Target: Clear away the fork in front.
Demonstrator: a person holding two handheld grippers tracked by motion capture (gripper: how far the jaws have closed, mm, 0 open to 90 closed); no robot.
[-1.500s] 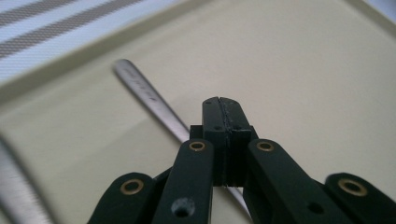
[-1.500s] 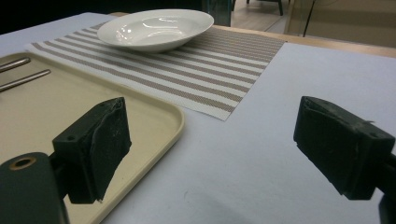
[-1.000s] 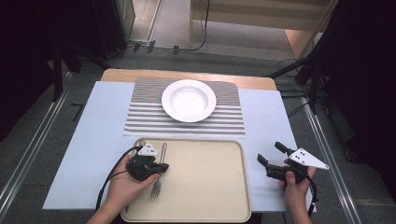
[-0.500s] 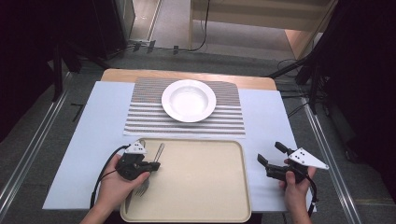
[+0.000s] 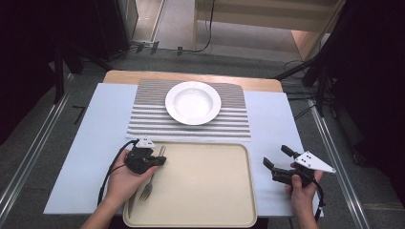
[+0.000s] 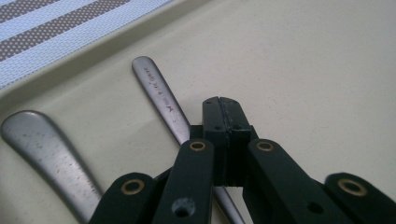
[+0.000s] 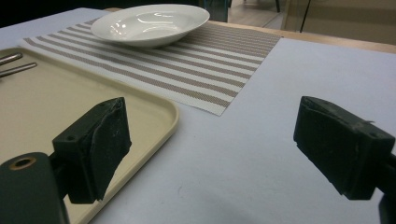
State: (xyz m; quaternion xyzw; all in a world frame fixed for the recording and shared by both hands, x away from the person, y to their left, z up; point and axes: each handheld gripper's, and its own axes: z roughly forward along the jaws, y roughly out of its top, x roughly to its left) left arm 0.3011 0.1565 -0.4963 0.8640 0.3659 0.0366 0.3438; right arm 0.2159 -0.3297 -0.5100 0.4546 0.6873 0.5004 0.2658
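My left gripper [image 5: 160, 161] is shut, its jaws pressed flush together [image 6: 219, 105] low over the left part of the beige tray [image 5: 205, 191]. A metal fork [image 5: 147, 188] lies on the tray; its handle [image 6: 156, 88] runs under the jaws, and I see nothing between the pads. A second metal utensil handle [image 6: 37, 140] lies beside it. My right gripper [image 5: 276, 156] is held open to the right of the tray, above the cloth, with nothing between its fingers [image 7: 210, 140].
A white deep plate [image 5: 193, 102] stands on a striped placemat [image 5: 143, 119] beyond the tray. A pale blue cloth [image 5: 86, 143] covers the table. Metal rails run along both sides, and cables lie on the floor behind.
My left hand has shifted a little to the left and toward the tray's far edge, jaws staying shut. The right hand has not moved.
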